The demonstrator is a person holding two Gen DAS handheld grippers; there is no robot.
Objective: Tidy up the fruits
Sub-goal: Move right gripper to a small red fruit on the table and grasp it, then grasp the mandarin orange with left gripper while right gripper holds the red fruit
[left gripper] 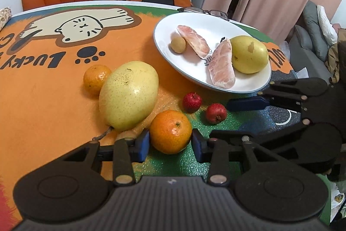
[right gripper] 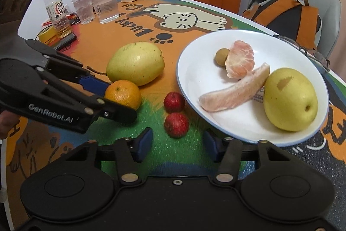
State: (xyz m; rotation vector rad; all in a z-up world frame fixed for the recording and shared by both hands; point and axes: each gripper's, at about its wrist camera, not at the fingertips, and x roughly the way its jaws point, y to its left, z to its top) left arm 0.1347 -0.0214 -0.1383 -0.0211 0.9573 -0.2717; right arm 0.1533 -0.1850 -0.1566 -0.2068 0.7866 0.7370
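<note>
Fruits are mid-sort: the left gripper point(left gripper: 170, 141) has its pads against a mandarin point(left gripper: 170, 131) on the counter point(left gripper: 43, 90), the right gripper point(right gripper: 177, 144) hangs unclosed around a small red fruit point(right gripper: 176, 124), so next probably comes lifting both to the plate point(left gripper: 173, 21)

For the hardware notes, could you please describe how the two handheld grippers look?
Both the left gripper and the right gripper are matte black plastic with riveted linkage arms, blue finger pads and ribbed bodies; the left one's side reads "GenRobot.AI" in white.
</note>
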